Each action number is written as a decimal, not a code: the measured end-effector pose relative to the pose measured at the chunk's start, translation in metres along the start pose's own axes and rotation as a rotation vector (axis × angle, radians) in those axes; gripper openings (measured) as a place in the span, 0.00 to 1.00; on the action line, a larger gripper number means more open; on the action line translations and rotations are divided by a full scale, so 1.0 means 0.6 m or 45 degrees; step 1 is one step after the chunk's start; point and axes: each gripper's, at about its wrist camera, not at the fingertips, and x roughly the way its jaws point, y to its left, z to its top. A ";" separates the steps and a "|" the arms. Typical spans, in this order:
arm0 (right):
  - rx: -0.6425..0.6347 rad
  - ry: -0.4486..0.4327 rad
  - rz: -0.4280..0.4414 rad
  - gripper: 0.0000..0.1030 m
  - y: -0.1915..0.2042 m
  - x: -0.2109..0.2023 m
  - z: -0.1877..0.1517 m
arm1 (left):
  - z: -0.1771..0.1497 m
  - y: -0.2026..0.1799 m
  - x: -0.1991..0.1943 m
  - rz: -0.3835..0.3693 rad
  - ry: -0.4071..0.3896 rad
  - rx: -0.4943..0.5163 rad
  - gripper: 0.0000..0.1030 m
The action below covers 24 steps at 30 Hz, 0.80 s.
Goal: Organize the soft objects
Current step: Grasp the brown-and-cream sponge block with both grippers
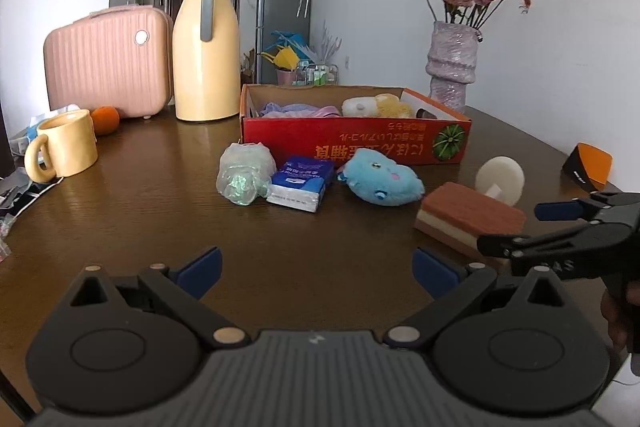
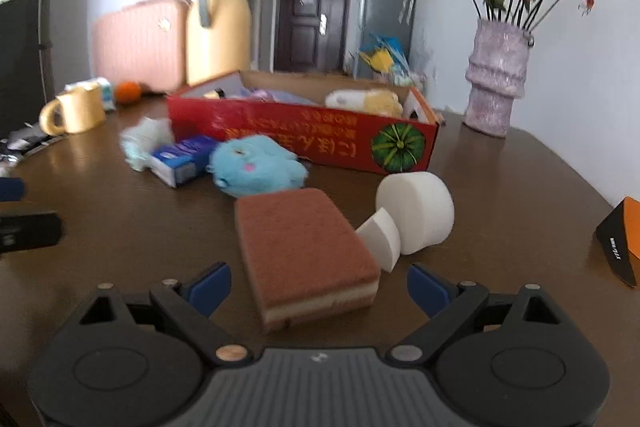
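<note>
A red cardboard box stands on the brown table and holds a cream plush and pastel cloth. In front of it lie a blue plush, a blue tissue pack, a crumpled plastic bag, a brown sponge and white foam pieces. My left gripper is open and empty over bare table. My right gripper is open, its near end of the sponge between the fingers; it also shows in the left wrist view.
A yellow jug, pink case, yellow mug and orange stand at the back left. A vase of dried roses stands at the back right. An orange-black object lies at the right edge.
</note>
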 end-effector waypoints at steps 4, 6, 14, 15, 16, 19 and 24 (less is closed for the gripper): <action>0.010 0.007 0.110 0.70 0.005 0.010 -0.001 | 0.008 0.012 0.021 -0.013 0.013 -0.022 1.00; -0.078 0.001 0.248 0.70 0.020 -0.005 -0.013 | 0.010 0.017 0.033 -0.015 0.025 -0.029 1.00; -0.001 -0.026 0.189 0.82 -0.028 -0.051 -0.021 | 0.020 0.009 0.074 -0.189 0.082 -0.133 1.00; 0.071 -0.038 0.181 0.81 -0.042 -0.053 -0.018 | 0.025 0.006 0.081 -0.244 0.092 -0.167 1.00; 0.142 -0.042 0.167 0.81 -0.055 -0.053 -0.015 | 0.029 0.003 0.087 -0.284 0.100 -0.191 0.98; 0.355 -0.022 0.217 0.65 -0.087 -0.041 -0.013 | 0.041 -0.017 0.114 -0.382 0.134 -0.252 0.72; 0.542 0.044 0.310 0.49 -0.088 -0.010 -0.028 | 0.040 -0.047 0.154 -0.451 0.267 -0.271 0.39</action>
